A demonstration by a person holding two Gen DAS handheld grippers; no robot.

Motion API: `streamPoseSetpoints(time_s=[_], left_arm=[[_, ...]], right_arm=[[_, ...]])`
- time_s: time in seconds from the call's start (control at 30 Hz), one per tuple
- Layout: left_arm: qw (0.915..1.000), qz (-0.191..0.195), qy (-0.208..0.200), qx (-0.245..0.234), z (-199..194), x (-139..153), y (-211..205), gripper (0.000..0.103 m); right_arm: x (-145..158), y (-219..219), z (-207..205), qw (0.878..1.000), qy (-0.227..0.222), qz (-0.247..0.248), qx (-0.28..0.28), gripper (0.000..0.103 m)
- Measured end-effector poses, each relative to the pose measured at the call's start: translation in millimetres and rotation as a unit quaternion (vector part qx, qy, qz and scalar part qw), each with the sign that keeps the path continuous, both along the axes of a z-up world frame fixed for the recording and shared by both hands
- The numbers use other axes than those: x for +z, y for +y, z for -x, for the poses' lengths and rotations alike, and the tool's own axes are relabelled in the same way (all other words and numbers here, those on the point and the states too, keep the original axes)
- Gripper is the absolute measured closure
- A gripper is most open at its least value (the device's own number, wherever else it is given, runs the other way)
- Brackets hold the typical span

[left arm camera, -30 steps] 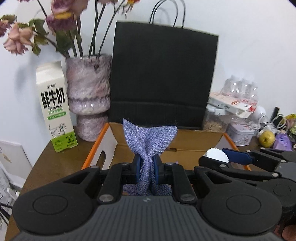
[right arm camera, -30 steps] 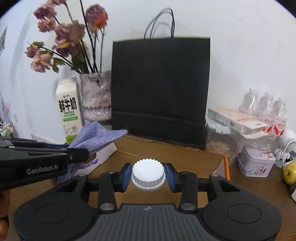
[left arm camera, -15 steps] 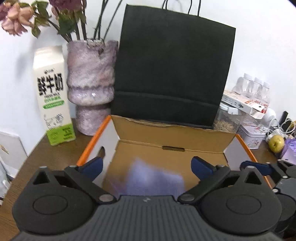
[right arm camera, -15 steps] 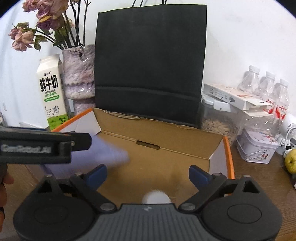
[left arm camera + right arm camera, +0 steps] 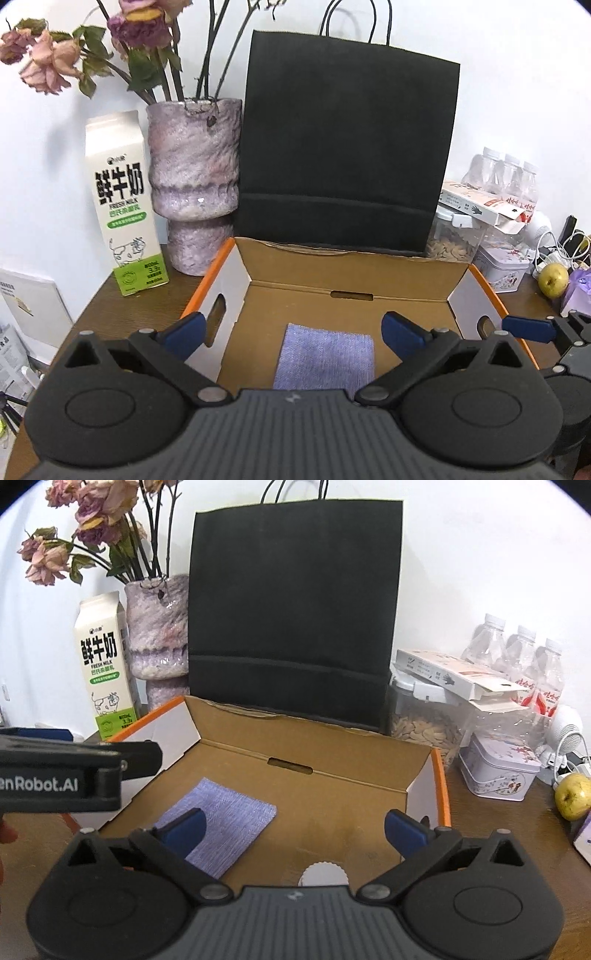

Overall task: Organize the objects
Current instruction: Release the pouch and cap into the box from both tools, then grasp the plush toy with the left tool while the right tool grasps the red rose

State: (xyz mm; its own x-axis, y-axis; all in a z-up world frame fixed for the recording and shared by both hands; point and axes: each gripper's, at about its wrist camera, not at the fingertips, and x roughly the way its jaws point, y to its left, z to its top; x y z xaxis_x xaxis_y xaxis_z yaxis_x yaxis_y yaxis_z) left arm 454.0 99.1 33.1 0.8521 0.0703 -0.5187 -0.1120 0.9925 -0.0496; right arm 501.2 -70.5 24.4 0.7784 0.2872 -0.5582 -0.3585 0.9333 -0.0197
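Both grippers, left gripper (image 5: 291, 332) and right gripper (image 5: 293, 829), spread wide over cardboard box (image 5: 236, 731); purple cloth (image 5: 325, 356) and seemingly a white cap (image 5: 323, 874) inside.

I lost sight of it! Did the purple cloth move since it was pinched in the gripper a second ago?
Yes. The purple cloth dropped down out of the open left gripper and now lies flat on the floor of the cardboard box.

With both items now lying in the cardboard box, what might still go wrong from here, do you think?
1. The white cap lies right under the right hand-held gripper; lowering it might knock the cap.
2. The left hand-held gripper hangs close beside the right one, so they may collide.
3. The black paper bag behind the cardboard box could topple if bumped.
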Motion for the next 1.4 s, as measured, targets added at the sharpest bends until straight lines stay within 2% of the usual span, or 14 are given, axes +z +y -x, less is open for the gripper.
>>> streamPoseSetpoints(time_s=[0.3,0.8,1.13,1.4], left_arm=[[0.9999,-0.011,-0.007,0.005,38.8,18.6,-4.9,0.000],[0.9993,-0.024,-0.028,0.009,127.1,43.8,-20.2,0.000],[0.9978,-0.037,-0.055,0.008,187.9,47.2,-48.5,0.000],[0.9975,-0.041,-0.058,0.002,227.7,41.2,-66.9,0.000]], right_arm=[[20.5,-11.0,34.7,1.000,-0.008,-0.002,0.001,0.000],[51.4,-48.0,128.4,0.999,-0.038,-0.020,0.006,0.000],[52.7,-83.6,186.4,0.998,-0.060,-0.027,0.006,0.000],[44.7,-112.0,231.6,0.997,-0.074,-0.024,0.010,0.000]])
